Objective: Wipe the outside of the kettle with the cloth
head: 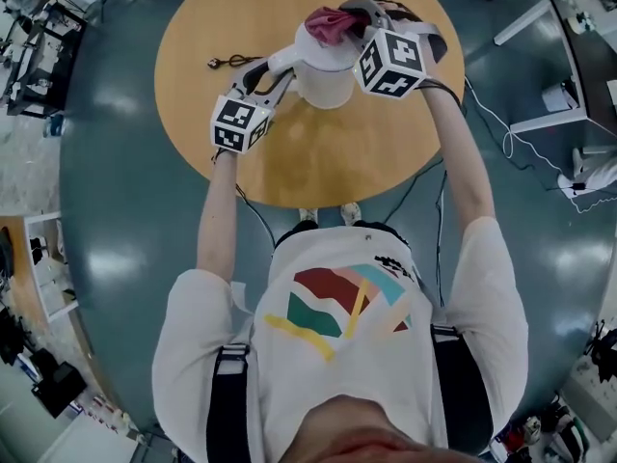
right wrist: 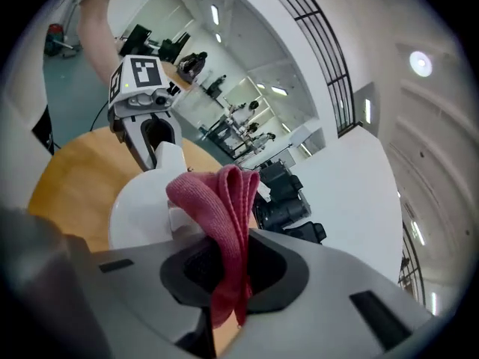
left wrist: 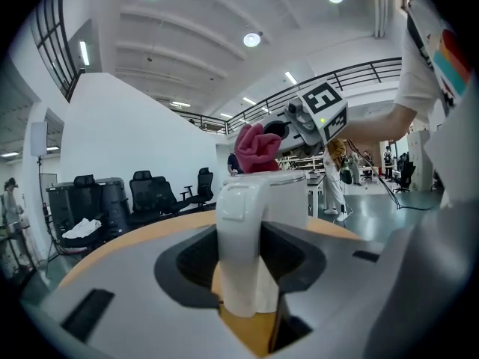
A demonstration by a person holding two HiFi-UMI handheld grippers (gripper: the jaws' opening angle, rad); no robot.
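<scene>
A white kettle [head: 323, 73] stands on the round wooden table [head: 318, 162]. My left gripper [head: 270, 73] comes in from the left and is shut on the kettle's handle [left wrist: 241, 230], which fills the gap between its jaws. My right gripper [head: 352, 22] is shut on a bunched pink cloth [head: 330, 24] and holds it over the top of the kettle, at its far rim. In the right gripper view the cloth [right wrist: 223, 223] hangs folded out of the jaws above the kettle's lid [right wrist: 142, 204]. In the left gripper view the cloth [left wrist: 256, 149] sits atop the kettle [left wrist: 288, 193].
A black cable with a plug [head: 229, 63] lies on the table left of the kettle. Cables trail on the blue-grey floor [head: 125, 114] to the right, near white desk legs [head: 540, 114]. Office chairs [left wrist: 153, 193] stand beyond the table.
</scene>
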